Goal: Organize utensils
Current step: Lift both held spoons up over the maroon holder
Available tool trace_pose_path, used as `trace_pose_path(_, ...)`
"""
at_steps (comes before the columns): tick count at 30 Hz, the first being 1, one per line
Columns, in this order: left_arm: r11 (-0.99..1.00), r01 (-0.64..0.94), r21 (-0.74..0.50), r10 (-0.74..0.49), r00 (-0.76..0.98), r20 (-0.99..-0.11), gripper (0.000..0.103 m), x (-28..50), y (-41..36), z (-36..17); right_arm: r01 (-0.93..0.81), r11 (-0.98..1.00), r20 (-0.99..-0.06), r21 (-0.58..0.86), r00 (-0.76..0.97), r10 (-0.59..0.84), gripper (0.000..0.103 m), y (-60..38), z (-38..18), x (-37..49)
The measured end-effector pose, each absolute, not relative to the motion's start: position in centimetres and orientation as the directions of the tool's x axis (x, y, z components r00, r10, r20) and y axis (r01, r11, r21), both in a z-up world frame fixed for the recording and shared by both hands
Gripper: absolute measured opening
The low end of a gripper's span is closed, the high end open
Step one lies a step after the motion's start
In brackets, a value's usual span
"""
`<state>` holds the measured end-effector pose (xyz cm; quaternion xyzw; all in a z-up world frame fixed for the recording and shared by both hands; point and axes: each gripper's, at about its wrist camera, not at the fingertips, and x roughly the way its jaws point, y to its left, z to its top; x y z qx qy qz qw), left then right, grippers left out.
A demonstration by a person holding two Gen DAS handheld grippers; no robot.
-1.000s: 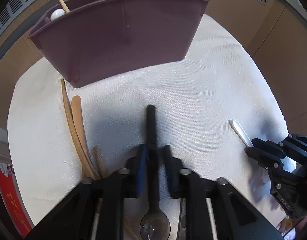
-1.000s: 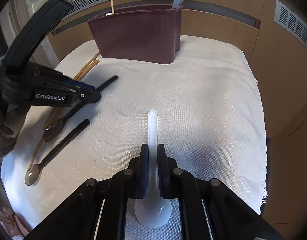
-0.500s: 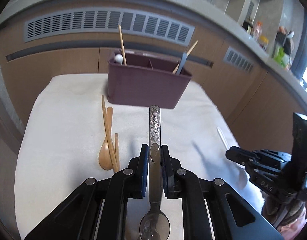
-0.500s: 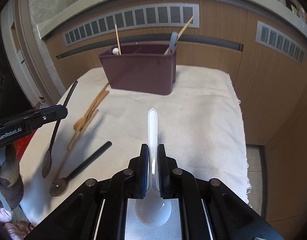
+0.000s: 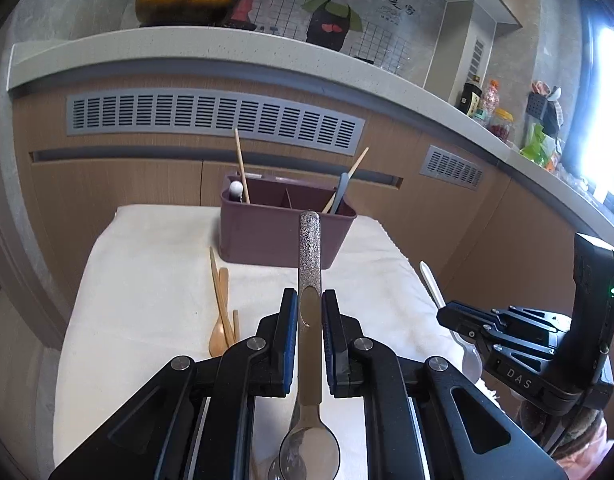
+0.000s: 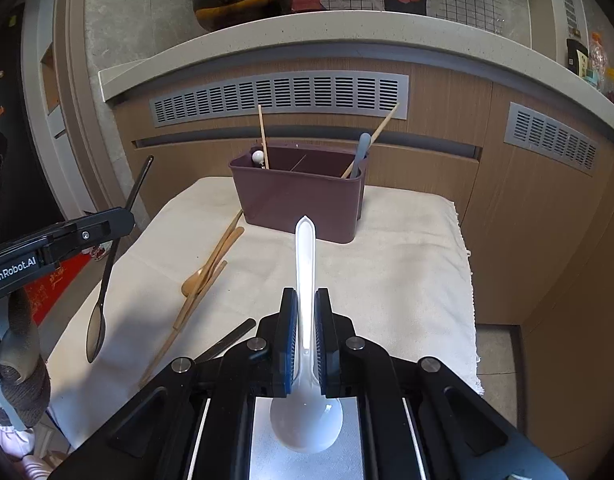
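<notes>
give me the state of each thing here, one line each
left gripper: shut on the metal spoon
metal spoon: held off the cloth, handle forward, bowl back
right gripper: shut on the white spoon
white spoon: held in the air, handle forward
maroon caddy: upright on the cloth, a few utensils standing inside
wooden utensils: lying loose on the cloth
black-handled utensil: lying on the cloth, partly hidden
</notes>
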<state>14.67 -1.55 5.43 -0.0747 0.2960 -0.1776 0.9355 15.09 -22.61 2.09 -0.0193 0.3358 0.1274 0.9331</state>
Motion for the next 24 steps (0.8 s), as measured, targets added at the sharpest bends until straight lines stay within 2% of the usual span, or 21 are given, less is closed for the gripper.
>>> trace_pose_path(6, 0.921, 0.298, -0.250, -0.386, 0.784, -0.487, 0.012, 14.3, -1.5, 6.8, -0.243, 0.968, -0.594, 0.058, 0.771, 0.229, 0.008, -22.8, 3.6, 15.1)
trace_pose_path(10, 0.910, 0.350, -0.222, -0.411, 0.833, -0.372, 0.012, 14.1, -1.8, 10.7, -0.238, 0.970, -0.503, 0.040, 0.834, 0.226, 0.008, -23.0, 7.9, 15.5)
trace_pose_path(14, 0.918, 0.368, -0.145, -0.394, 0.886, -0.244, 0.012, 15.4, -2.7, 16.0, -0.243, 0.970, -0.356, -0.001, 0.907, 0.227, 0.008, -22.7, 14.0, 16.5)
trace_pose_path(18, 0.927, 0.353, -0.127, -0.367, 0.923, -0.116, 0.012, 18.0, -2.8, 20.0, -0.230, 0.973, -0.220, 0.004, 0.949, 0.225, 0.008, -22.6, 19.2, 18.6)
trace_pose_path(21, 0.931, 0.340, -0.136, -0.348, 0.936, -0.044, 0.012, 20.2, -2.3, 21.5, -0.267, 0.963, -0.169, 0.047, 0.948, 0.271, 0.008, -22.5, 20.8, 21.1)
trace_pose_path(24, 0.934, 0.320, -0.156, -0.329, 0.944, -0.031, 0.012, 23.5, -2.0, 21.7, -0.277, 0.958, -0.164, 0.079, 0.944, 0.286, 0.008, -22.2, 20.6, 23.8)
